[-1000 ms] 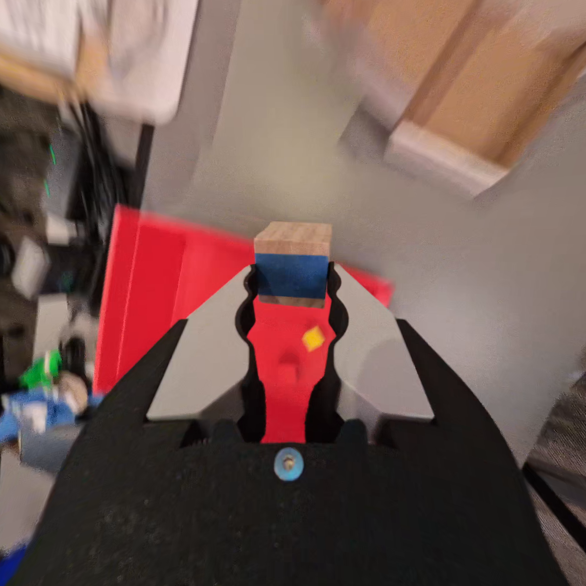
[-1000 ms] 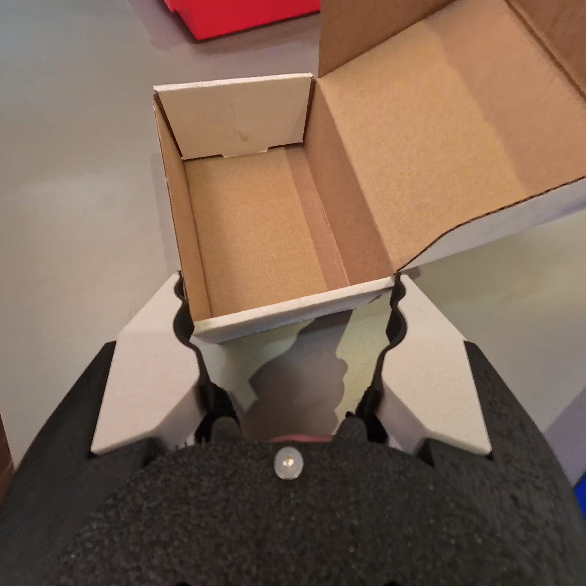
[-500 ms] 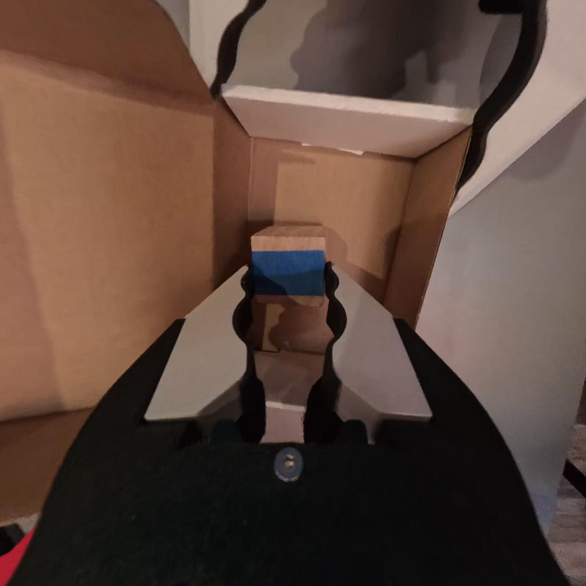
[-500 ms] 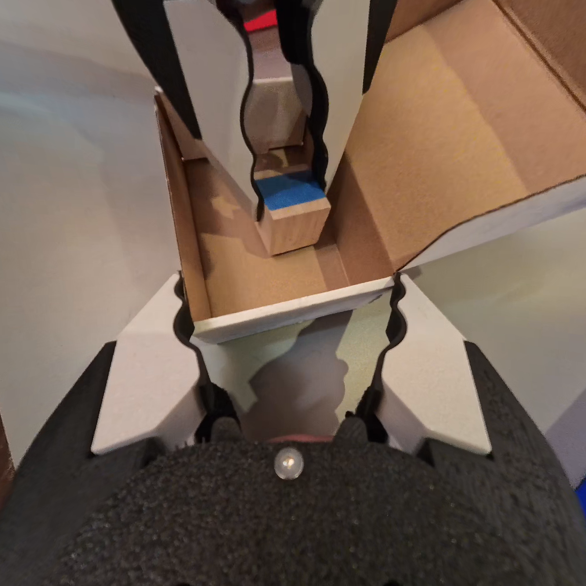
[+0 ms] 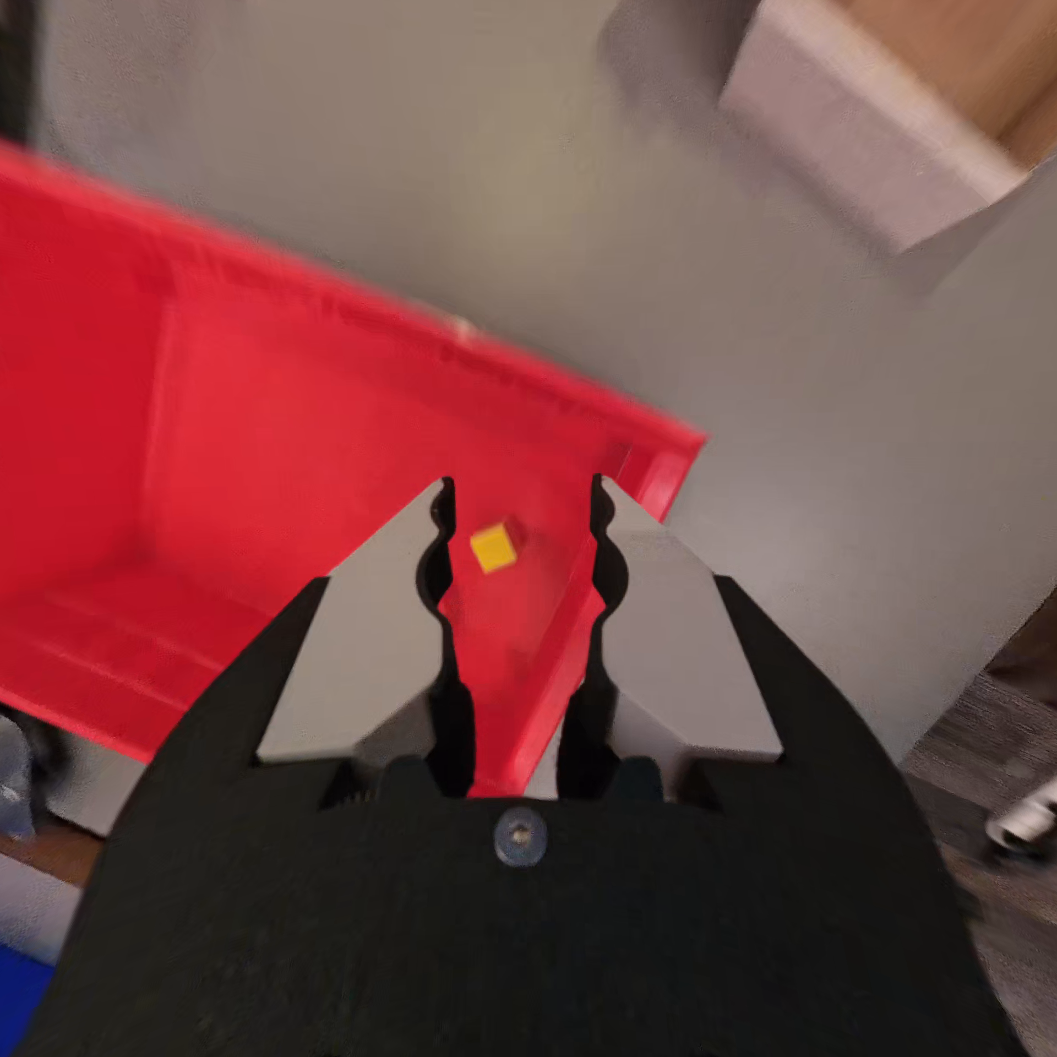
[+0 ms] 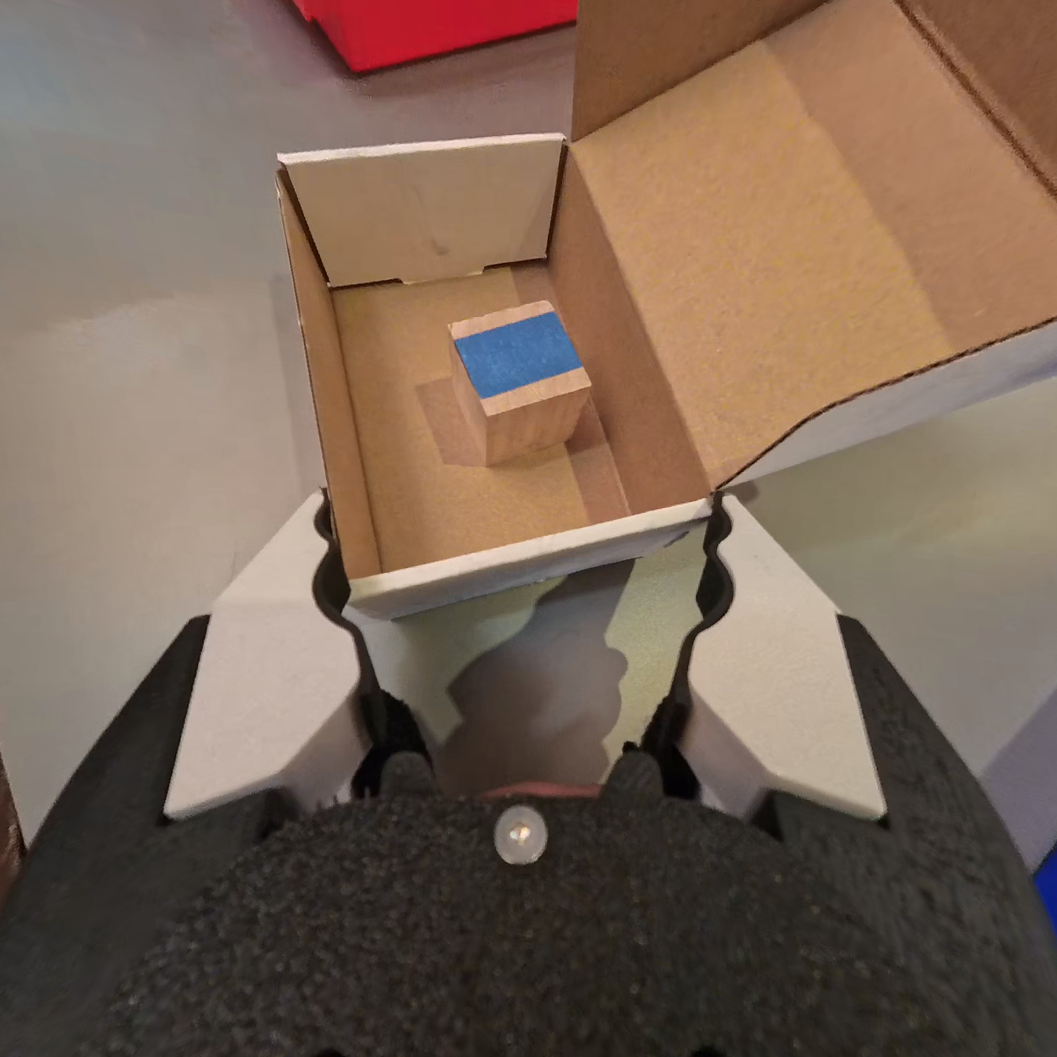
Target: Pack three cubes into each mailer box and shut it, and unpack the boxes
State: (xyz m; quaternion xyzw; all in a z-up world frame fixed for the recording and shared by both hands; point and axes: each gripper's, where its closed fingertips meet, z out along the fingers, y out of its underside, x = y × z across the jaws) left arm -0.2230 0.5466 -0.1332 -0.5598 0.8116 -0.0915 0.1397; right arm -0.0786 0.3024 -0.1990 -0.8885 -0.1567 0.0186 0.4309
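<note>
A wooden cube with blue tape on top (image 6: 517, 366) stands alone on the floor of the open mailer box (image 6: 515, 572), whose lid (image 6: 801, 257) leans back to the right. My right gripper (image 6: 520, 506) is spread wide, and its pads touch both near corners of the box. My left gripper (image 5: 521, 480) is open and empty, high above the red bin (image 5: 229, 457). A small yellow cube (image 5: 495, 549) lies on the bin floor and shows between the fingers, far below them. The left wrist view is blurred.
The mailer box also shows blurred at the top right of the left wrist view (image 5: 858, 143). The red bin's corner (image 6: 446, 28) shows beyond the box in the right wrist view. Both stand on a grey table (image 5: 572, 229); its edge and the floor are at the right. Across from one pair of fingers to the other is roughly 30 centimetres.
My left gripper carried the blue-taped cube into the mailer box, let go of it there, and swung back over the red bin. The right gripper has stayed on the box.
</note>
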